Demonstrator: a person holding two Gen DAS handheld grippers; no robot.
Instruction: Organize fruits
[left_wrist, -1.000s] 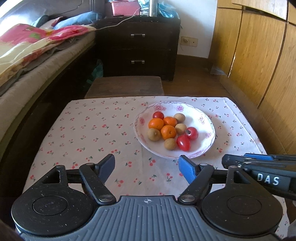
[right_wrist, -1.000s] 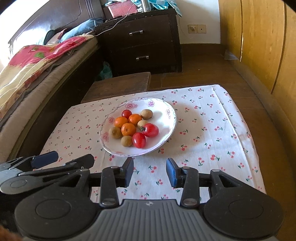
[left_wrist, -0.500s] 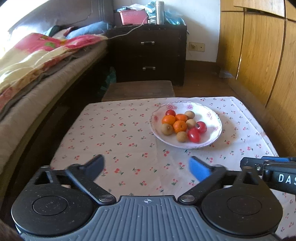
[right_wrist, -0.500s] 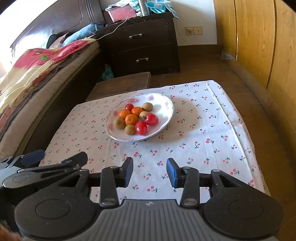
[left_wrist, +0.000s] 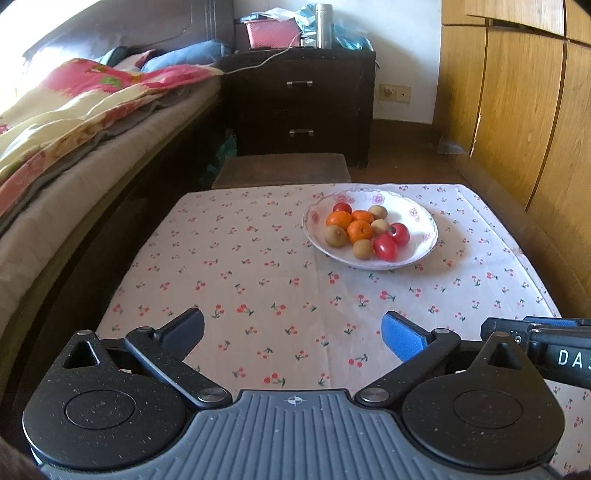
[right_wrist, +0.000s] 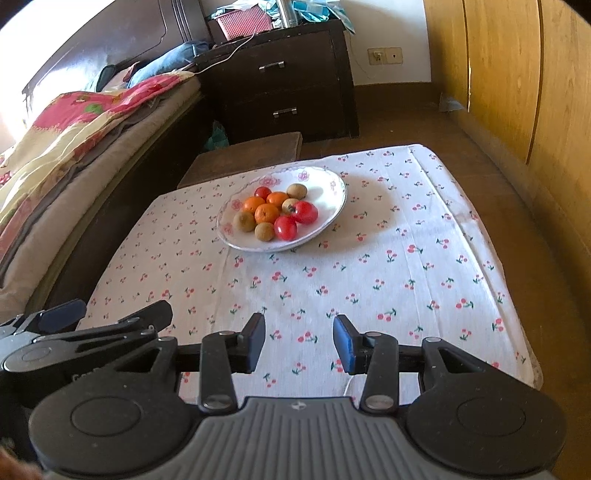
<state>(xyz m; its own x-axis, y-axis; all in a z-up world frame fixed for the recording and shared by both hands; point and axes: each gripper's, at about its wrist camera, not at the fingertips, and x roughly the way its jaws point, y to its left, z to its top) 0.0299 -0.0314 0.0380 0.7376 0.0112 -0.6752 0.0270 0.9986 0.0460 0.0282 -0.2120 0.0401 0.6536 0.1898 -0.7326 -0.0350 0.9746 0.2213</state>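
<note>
Left wrist view: the left gripper occupies the lower edge of the frame with its jaws spread wide and nothing between them, only bare cherry-print tablecloth. The floral plate lies right of centre, above and to the right of the jaw gap and well apart from the fingertips. On it the fruits cluster toward the plate's left half: three oranges, three red tomatoes and several small brown fruits, touching one another. Part of the right gripper enters at the lower right edge.

Right wrist view: the right gripper sits at the bottom of the frame, jaws at a narrow, partly open gap with nothing held, only tablecloth showing between the pads. The plate lies in the upper centre, slightly left of the jaw gap and well apart from it, on the far half of the table. The oranges, tomatoes and brown fruits fill its left and middle portion. The left gripper appears at the lower left edge.

Background, both views: a bed along the left, a dark nightstand at the top centre, and wooden wardrobe doors on the right.
</note>
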